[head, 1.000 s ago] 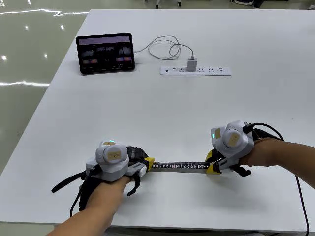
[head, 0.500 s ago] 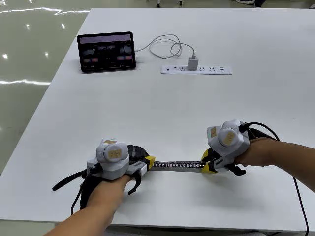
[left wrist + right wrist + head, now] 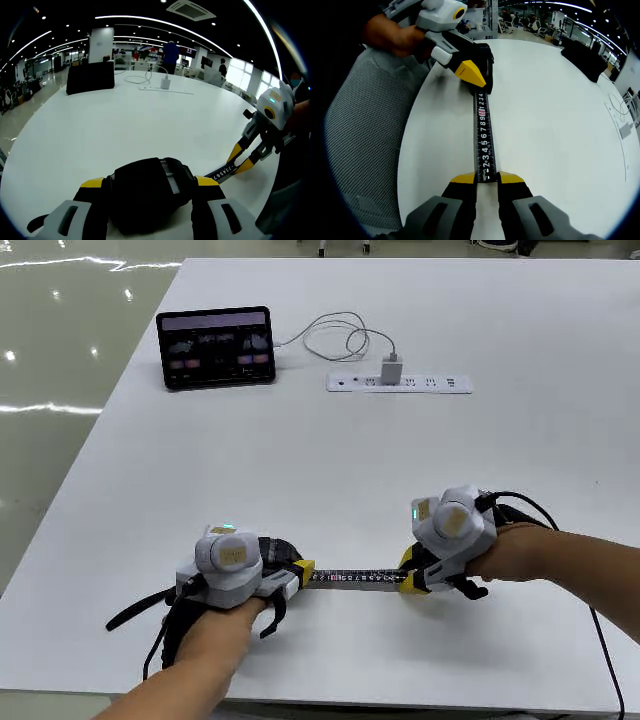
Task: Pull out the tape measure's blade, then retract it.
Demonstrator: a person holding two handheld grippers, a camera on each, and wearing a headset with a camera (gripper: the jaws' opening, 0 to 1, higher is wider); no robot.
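Note:
A black tape measure case (image 3: 147,192) sits on the white table, clamped between the yellow-tipped fingers of my left gripper (image 3: 150,182). In the head view the case (image 3: 283,552) lies at the front left under the left gripper (image 3: 290,575). Its numbered blade (image 3: 357,577) runs right along the table to my right gripper (image 3: 410,580), which is shut on the blade's end. The right gripper view shows the blade (image 3: 483,137) stretching from the right gripper (image 3: 486,177) up to the case (image 3: 482,60).
A dark tablet (image 3: 215,347) stands at the back left of the table (image 3: 330,460). A white power strip (image 3: 400,383) with a charger and looped cable lies at the back centre. Black cables trail from both grippers near the front edge.
My right gripper has moved left toward the case, still holding the blade end, so the exposed blade is shorter. The left gripper and case have stayed put.

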